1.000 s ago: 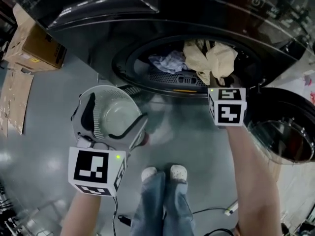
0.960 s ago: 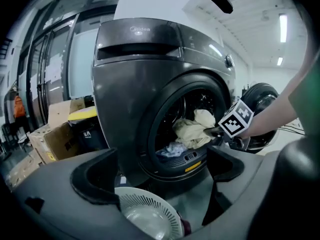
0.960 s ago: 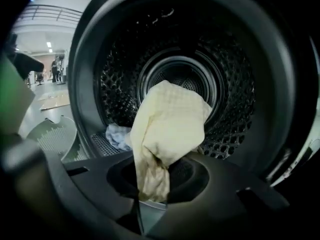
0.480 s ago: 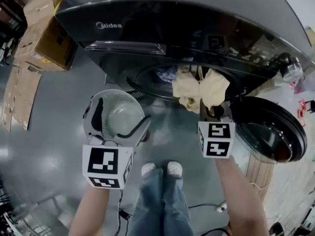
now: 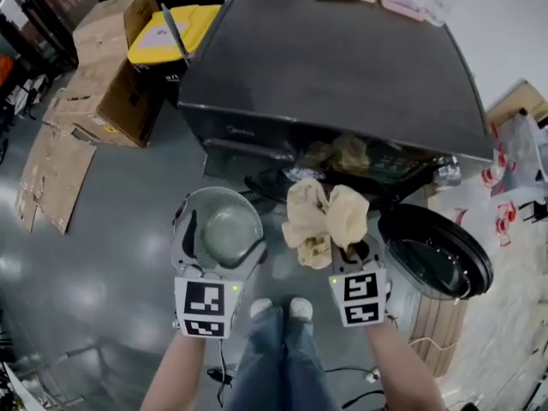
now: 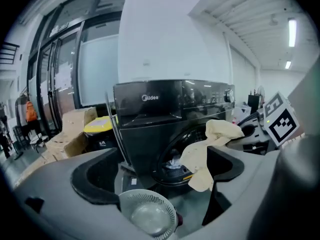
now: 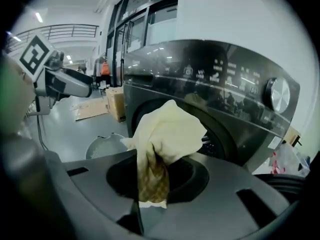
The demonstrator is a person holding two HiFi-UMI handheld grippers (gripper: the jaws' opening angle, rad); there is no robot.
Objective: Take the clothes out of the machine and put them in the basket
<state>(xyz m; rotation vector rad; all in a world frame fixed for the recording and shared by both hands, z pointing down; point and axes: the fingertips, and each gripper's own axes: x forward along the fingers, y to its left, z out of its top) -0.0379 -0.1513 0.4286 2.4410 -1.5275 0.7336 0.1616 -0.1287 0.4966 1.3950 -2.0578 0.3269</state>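
My right claw (image 5: 346, 248) is clamped on a cream-yellow garment (image 5: 321, 221). In the right gripper view its jaws are pinched together on the bunched lower end of the cloth (image 7: 167, 131), and the rest billows up and hides part of the drum opening behind it. The garment hangs in the air in front of the black washing machine (image 5: 342, 67), clear of the drum and not yet over the round white laundry basket (image 5: 224, 221). The basket stands on the grey floor (image 5: 120, 255) just before the machine's front, left of the swung-open door (image 5: 437, 255). My left claw (image 5: 218, 251) is empty with its jaws wide apart; from the head view the basket shows between them, far below. In the left gripper view I can make out a pale bluish piece of clothing (image 6: 175, 163) left in the drum, though I can't tell what it is. From above, the machine's top edge hides most of the drum. Cardboard boxes (image 5: 103, 101) sit by the machine's left side.
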